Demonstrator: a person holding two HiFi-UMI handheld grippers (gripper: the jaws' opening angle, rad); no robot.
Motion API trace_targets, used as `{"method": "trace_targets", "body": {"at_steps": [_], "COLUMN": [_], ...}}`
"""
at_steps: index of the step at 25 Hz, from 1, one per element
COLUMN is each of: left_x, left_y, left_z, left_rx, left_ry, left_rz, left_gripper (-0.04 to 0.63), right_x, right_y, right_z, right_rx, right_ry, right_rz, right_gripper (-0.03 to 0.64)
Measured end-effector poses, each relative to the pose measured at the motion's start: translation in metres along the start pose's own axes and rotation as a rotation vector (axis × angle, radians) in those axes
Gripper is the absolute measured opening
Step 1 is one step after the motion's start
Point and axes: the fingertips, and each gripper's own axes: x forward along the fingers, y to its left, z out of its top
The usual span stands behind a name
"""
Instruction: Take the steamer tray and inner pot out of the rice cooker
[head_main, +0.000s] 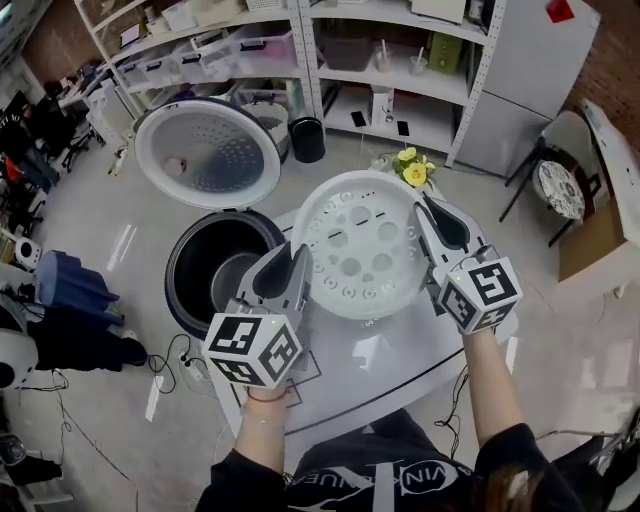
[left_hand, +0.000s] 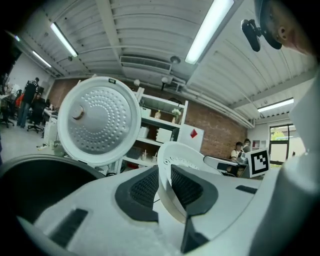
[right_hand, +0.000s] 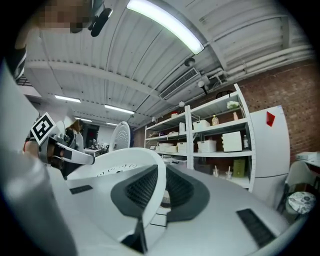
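Note:
The white perforated steamer tray (head_main: 360, 245) hangs between my two grippers, to the right of the open rice cooker (head_main: 185, 290). My left gripper (head_main: 297, 262) is shut on the tray's left rim (left_hand: 165, 192), and the thin white edge sits between the black pads. My right gripper (head_main: 432, 218) is shut on the tray's right rim (right_hand: 150, 200). The dark inner pot (head_main: 235, 275) sits inside the cooker. The cooker's lid (head_main: 207, 152) stands open behind it, its dimpled inside showing in the left gripper view (left_hand: 98, 120).
The white table (head_main: 400, 350) lies below the tray. Yellow flowers (head_main: 412, 168) stand at its far edge. Shelving (head_main: 380, 60) and a black bin (head_main: 307, 138) are behind, a chair (head_main: 560, 185) at right. Cables (head_main: 170, 360) run on the floor at left.

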Motion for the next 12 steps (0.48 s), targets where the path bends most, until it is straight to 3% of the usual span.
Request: {"method": "trace_targets", "body": {"at_steps": [5,12], "left_x": [0.033,0.066], "left_y": [-0.029,-0.046], "left_z": [-0.025,-0.071], "left_rx": [-0.002,-0.05], "left_ry": [0.052,0.147], "left_rz": [-0.056,-0.059], "left_gripper": [0.075,0.072], "right_x": [-0.027,-0.045], "right_y": [-0.039,-0.074], "right_z": [-0.022,-0.063], "right_rx": [0.014,0.047], "right_ry": [0.038,0.116], "right_rz": [-0.068,-0.103], "right_gripper": [0.048,0.048]}}
